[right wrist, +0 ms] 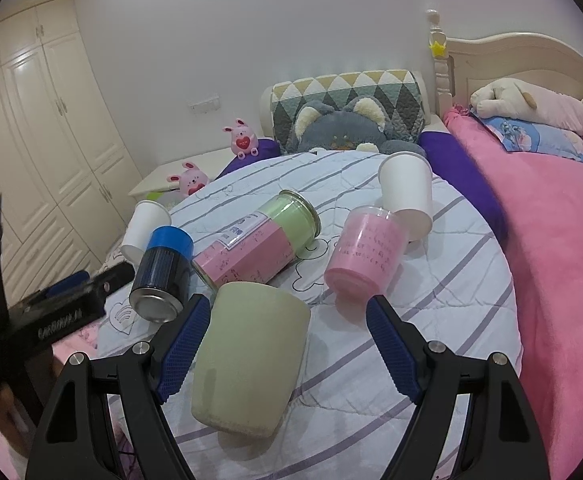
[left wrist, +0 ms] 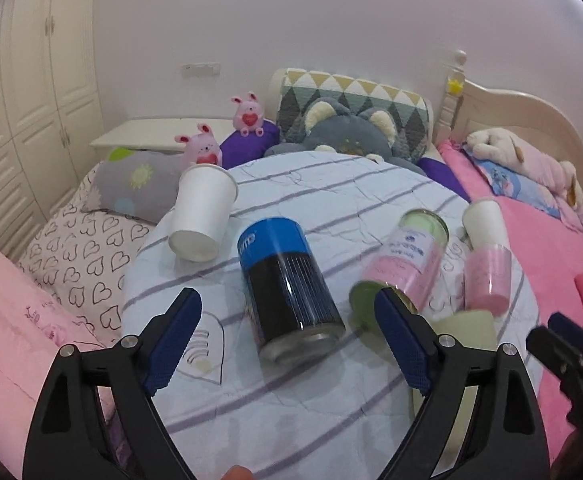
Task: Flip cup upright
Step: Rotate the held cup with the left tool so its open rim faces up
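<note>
Several cups and cans lie on their sides on a round striped cloth (right wrist: 431, 280). A pale green cup (right wrist: 247, 356) lies between my right gripper's (right wrist: 285, 340) open fingers, its base toward the camera, close to the left pad. My left gripper (left wrist: 287, 340) is open and empty in front of a blue-and-black can (left wrist: 287, 284). A white paper cup (left wrist: 201, 216) lies at far left. A pink-and-green can (right wrist: 255, 244), a pink cup (right wrist: 365, 256) and a second white cup (right wrist: 407, 196) lie further back. The right gripper (left wrist: 571, 356) shows in the left view.
The striped cloth sits on a bed with pink blankets (right wrist: 563, 260), plush toys (right wrist: 339, 128) and pillows behind. A white wardrobe (right wrist: 43, 140) and a nightstand (left wrist: 159, 132) stand at left. The left gripper's body (right wrist: 51, 308) is at the left of the right view.
</note>
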Demonstrator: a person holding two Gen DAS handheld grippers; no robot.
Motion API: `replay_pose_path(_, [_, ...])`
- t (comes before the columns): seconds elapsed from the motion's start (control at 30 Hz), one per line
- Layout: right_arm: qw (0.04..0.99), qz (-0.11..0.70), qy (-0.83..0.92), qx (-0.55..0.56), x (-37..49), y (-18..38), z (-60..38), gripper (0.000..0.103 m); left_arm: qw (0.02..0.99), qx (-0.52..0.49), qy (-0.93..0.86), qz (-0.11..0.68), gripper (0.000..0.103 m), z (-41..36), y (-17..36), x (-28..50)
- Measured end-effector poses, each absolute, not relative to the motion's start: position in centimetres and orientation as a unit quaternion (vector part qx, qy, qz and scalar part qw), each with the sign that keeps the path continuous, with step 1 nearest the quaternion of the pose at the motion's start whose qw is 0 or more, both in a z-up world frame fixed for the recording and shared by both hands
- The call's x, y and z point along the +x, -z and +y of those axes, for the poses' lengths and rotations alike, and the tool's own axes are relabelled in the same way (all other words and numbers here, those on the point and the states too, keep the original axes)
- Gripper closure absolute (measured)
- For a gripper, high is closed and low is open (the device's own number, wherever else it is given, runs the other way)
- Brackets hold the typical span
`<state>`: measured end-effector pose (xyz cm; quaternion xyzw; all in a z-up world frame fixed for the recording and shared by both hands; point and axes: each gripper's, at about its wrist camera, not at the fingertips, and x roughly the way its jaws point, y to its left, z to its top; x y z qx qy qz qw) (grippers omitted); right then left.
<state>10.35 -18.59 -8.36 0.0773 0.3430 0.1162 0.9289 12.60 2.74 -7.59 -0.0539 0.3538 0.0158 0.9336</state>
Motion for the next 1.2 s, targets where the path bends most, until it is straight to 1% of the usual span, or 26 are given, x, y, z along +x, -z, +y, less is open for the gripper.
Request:
replay_pose_path(0.2, [0.928,0.347,-0.116,0.072,12.3,8.4,-18.4,0.021,0.921,-0.054,-0.016,0.386,0.013,2.6,8.6,15.7])
replay_pose_path(0.57, [0.918,0.366,-0.137,0.064,18.2,8.9,-17.2,0.021,0.868,-0.083,-0.039,0.488,0.013,3.9,12.4,22.5])
replay_pose_path(0.73, [0.912,0.38,-0.143,0.063,20.1,9.5,-16.9,0.021,0.854,-0.083,-0.04,0.512,0.014,3.6,13.5,24.1])
replay_pose_path(0.8, [0.911,0.381,-0.145,0.063,20.6,9.6,-16.9,0.021,0.854,-0.074,-0.045,0.514,0.019,3.4,13.6,24.5])
replay_pose_path(0.83, [0.911,0.381,-0.146,0.064,20.8,9.6,-16.9,0.021,0.855,-0.071,-0.048,0.512,0.029,3.4,13.6,24.6])
replay_pose_path(1.0, [0.909,0.384,-0.15,0.064,21.5,9.8,-16.7,0.021,0.866,-0.065,-0.043,0.493,0.031,3.4,13.1,24.5])
replay_pose_path(1.2, [0.911,0.379,-0.15,0.066,21.1,9.6,-16.7,0.021,0.906,-0.048,-0.033,0.42,0.031,3.1,10.4,22.1])
